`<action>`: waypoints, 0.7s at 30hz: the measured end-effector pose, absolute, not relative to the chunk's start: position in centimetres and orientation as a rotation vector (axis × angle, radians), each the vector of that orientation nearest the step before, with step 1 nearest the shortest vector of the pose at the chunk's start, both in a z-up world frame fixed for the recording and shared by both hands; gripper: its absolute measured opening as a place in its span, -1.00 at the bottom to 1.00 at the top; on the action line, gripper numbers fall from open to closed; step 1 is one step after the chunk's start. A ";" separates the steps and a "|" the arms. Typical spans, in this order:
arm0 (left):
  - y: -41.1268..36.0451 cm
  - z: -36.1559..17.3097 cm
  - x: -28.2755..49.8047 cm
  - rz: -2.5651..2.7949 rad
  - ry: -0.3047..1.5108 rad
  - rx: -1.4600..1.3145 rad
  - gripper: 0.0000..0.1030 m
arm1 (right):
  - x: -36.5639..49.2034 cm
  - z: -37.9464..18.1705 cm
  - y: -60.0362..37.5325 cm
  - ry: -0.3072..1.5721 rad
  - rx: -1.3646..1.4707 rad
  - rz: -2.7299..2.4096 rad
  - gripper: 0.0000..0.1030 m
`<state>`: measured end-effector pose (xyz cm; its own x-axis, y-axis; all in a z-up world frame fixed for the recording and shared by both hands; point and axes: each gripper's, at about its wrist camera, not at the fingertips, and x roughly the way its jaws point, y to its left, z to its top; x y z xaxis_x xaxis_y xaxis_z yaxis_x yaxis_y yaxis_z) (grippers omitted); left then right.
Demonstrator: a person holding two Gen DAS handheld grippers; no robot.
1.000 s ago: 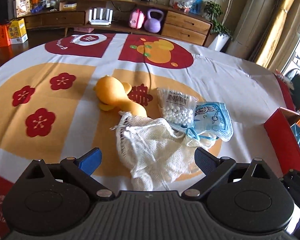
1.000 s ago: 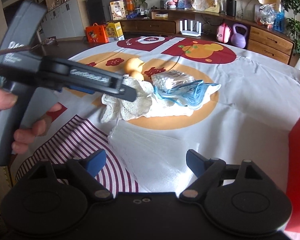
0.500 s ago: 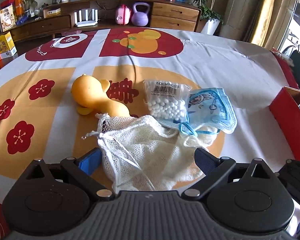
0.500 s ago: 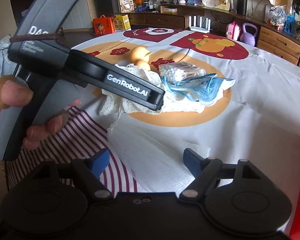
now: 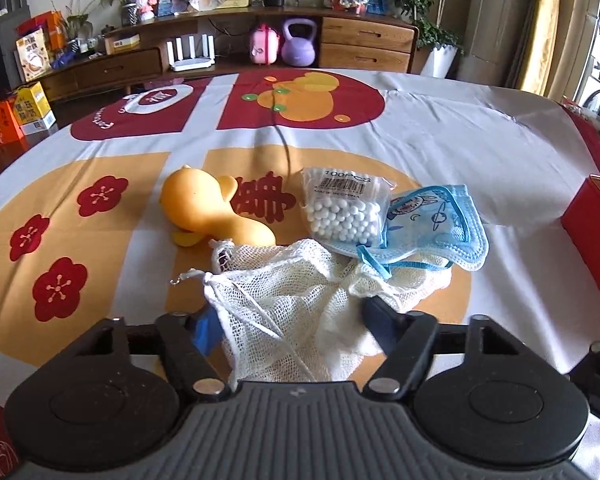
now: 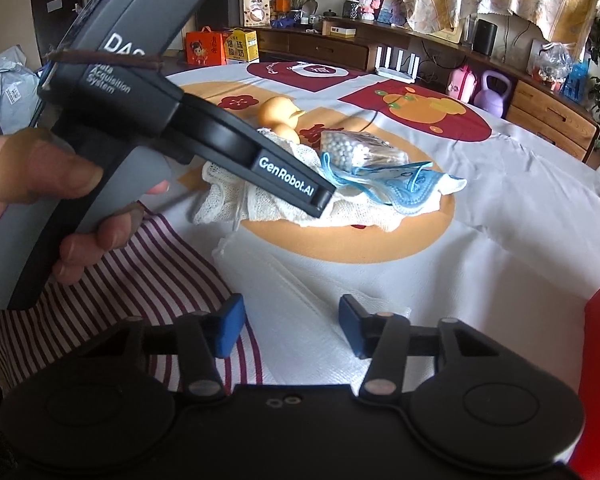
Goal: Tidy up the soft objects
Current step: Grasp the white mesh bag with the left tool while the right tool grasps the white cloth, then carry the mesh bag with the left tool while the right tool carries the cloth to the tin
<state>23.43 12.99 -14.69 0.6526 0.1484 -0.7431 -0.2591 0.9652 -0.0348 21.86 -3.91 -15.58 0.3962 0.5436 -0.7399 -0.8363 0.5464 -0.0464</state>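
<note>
White mesh bag (image 5: 300, 300) lies crumpled on the orange circle of the tablecloth (image 5: 480, 148), near edge of the table. Its near end sits between the spread fingers of the left gripper (image 5: 290, 326); jaws apart, contact with the mesh can't be confirmed. Blue face mask (image 5: 432, 228) lies on the bag's far right corner, overlapped by the cotton swab pack (image 5: 346, 208). Orange rubber duck (image 5: 208, 212) touches the bag's far left edge. Right gripper (image 6: 290, 330) hovers over bare cloth nearer the table edge, jaws apart, holding nothing. Red box (image 5: 592, 220) at far right.
</note>
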 end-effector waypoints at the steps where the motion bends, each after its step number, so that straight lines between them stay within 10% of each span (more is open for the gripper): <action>1: 13.0 -14.6 23.4 0.238 0.827 -0.140 0.23 | 21.8 -15.6 -3.9 0.737 -0.456 0.912 -0.19; 11: 13.7 -13.7 22.5 0.256 0.805 -0.176 -0.37 | 20.9 -15.2 -4.4 0.733 -0.451 0.917 -0.85; 21: 13.9 -12.7 20.2 0.261 0.788 -0.224 -0.61 | 18.6 -14.5 -7.1 0.733 -0.446 0.899 -0.92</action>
